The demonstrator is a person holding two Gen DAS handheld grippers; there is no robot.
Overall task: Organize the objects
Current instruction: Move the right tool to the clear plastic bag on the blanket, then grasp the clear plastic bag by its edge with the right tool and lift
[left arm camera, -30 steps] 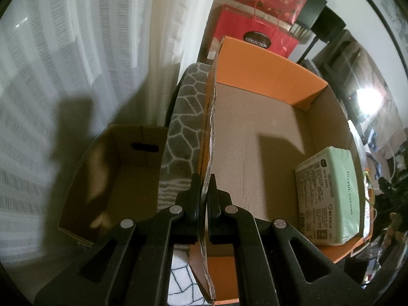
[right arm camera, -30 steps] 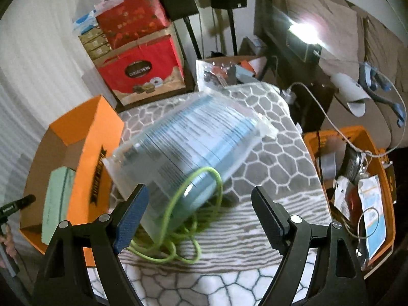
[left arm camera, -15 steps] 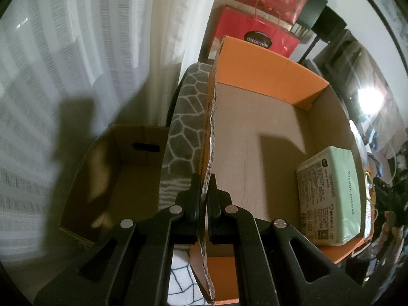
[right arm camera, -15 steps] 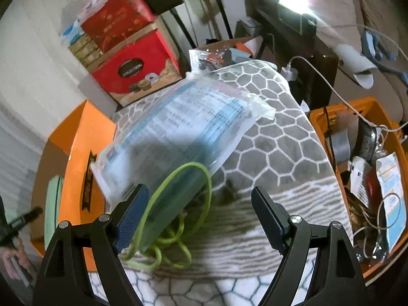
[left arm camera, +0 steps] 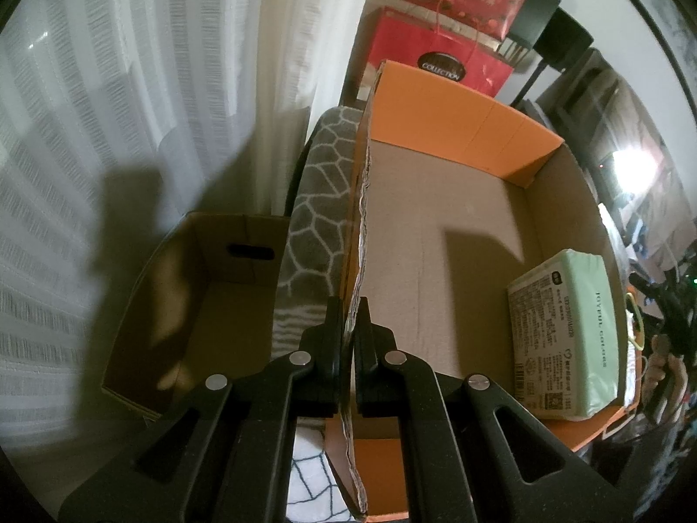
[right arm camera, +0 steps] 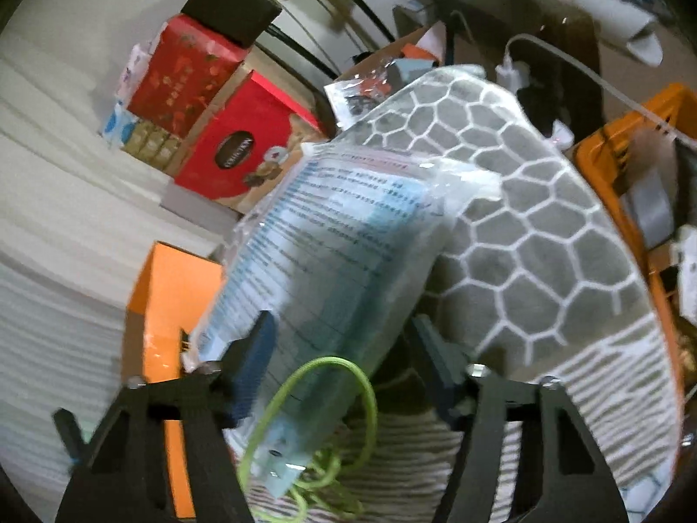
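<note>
My left gripper (left arm camera: 350, 309) is shut on the torn near wall of an orange cardboard box (left arm camera: 457, 113). A pale green tissue pack (left arm camera: 566, 335) lies in the box's right corner. In the right wrist view a clear plastic bag (right arm camera: 340, 235) with blue printed contents lies on a grey honeycomb blanket (right arm camera: 522, 218), with a green cord (right arm camera: 331, 414) looped over its near end. My right gripper (right arm camera: 344, 348) straddles that near end and its jaws are closing. The left blue pad (right arm camera: 252, 361) is at the bag's side. A dark gap shows beside the right finger.
A brown cardboard box (left arm camera: 209, 305) stands left of the orange one, against a white curtain (left arm camera: 130, 109). Red gift boxes (right arm camera: 244, 152) are stacked at the back. An orange bin (right arm camera: 631, 144) with cables and clutter stands right of the blanket.
My right gripper has dropped closer to the bag and rolled, and its jaws have narrowed around the bag's near end. The left gripper has not moved.
</note>
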